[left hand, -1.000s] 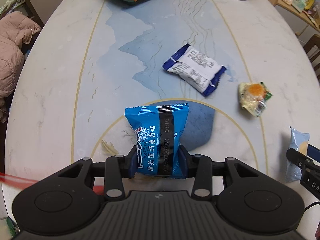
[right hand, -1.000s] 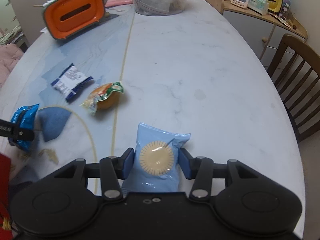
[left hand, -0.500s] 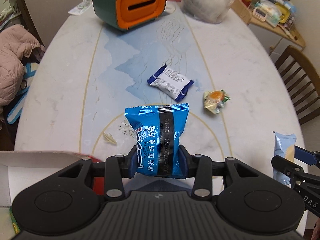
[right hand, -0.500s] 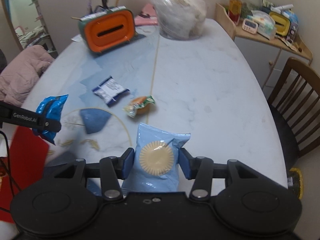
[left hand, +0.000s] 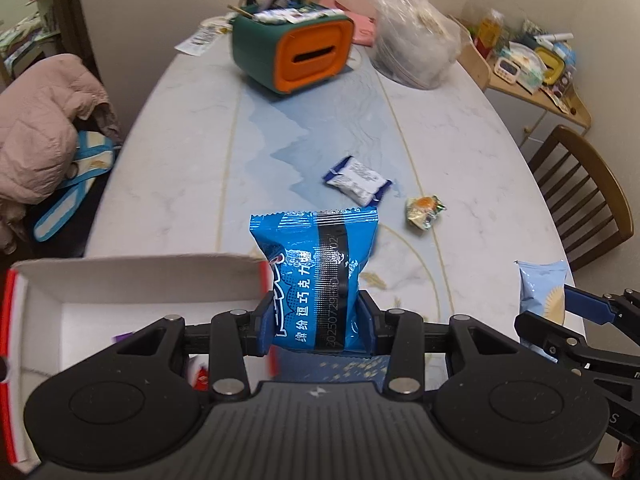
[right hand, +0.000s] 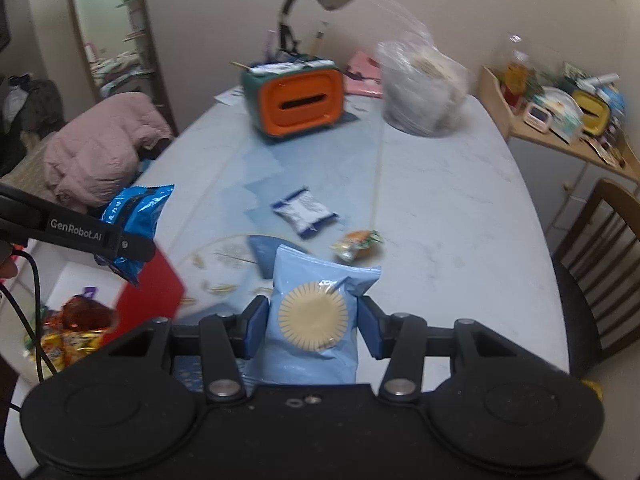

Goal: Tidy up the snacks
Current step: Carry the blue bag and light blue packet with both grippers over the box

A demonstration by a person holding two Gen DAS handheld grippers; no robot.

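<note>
Blue snack packet: your left gripper clamps it beside the box, likely for dropping in; right gripper clamps pale-blue packet, awaiting its turn.

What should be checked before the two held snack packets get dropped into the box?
1. Left gripper grip on the dark blue packet: ok, pinched at its lower part.
2. Right gripper grip on the light blue packet: ok, held between both pads.
3. Box open: ok, white interior visible.
4. Room inside the box: cannot tell; snacks already lie in it, and much of it is hidden.
5. Left gripper over the opening: not ok, at the box's right edge.
6. Remaining snacks: not ok, white-and-navy packet and orange jelly cup lie on the table.
</note>
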